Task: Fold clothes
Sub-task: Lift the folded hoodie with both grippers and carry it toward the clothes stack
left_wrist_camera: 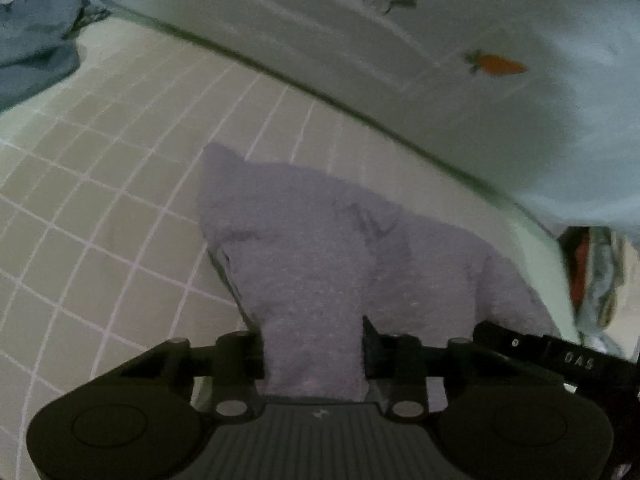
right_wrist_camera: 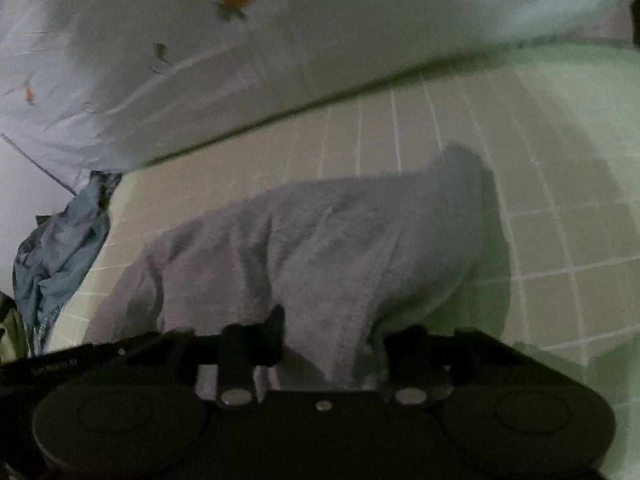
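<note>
Left gripper (left_wrist_camera: pixel 314 354) jaws clamp the grey towel (left_wrist_camera: pixel 320 248). Right gripper (right_wrist_camera: pixel 332 354) jaws clamp it too. Towel hangs bunched over the checked sheet (left_wrist_camera: pixel 100 208).

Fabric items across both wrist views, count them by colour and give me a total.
Grey: 1, the towel held by both hand-held grippers
Blue: 1, crumpled garment
White with carrot print: 1, the sheet
Checked green: 1, the surface cover
Total: 4

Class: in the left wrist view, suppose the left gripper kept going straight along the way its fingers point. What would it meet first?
The grey towel, already bunched between the left gripper fingers. Past it probably the checked surface it lies on; depth is unclear.
</note>
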A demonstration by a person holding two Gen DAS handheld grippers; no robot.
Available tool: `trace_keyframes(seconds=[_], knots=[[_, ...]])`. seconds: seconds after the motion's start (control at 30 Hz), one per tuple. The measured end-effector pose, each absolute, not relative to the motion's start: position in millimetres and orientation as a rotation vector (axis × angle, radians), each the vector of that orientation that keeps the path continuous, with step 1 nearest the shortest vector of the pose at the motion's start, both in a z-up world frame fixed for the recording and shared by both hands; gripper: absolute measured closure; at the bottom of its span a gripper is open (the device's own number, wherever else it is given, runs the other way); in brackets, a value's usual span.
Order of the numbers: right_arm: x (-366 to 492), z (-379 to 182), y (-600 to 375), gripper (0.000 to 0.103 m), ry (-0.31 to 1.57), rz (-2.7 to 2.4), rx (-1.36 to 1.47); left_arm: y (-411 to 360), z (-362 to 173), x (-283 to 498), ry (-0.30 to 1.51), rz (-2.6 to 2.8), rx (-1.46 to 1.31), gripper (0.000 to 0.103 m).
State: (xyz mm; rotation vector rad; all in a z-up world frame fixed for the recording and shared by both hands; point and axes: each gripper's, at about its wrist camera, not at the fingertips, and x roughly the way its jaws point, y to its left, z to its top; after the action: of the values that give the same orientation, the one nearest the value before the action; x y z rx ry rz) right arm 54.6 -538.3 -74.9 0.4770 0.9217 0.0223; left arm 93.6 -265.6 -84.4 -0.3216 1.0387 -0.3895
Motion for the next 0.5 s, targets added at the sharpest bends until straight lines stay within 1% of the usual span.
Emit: trace_keyframes(seconds=[0.13,0.37,0.5], knots=[[24.7,-50.5,-539.0,0.068,0.877,0.011,0.503,-269.3,-58.4,73.2,0.996,-0.458,-0.305,0.066],[-26.7,-10.6,-539.7,0.068,0.785,-0.102,0.511,-284.4,-29.1,49.3,0.958,-0.605,-0.268,0.066],[-68.4,8.3,-549.4,0.068,0.735,-0.192,0.51,-307.1,-16.9,39.0,0.947,-0.723,-0.222,0.066]])
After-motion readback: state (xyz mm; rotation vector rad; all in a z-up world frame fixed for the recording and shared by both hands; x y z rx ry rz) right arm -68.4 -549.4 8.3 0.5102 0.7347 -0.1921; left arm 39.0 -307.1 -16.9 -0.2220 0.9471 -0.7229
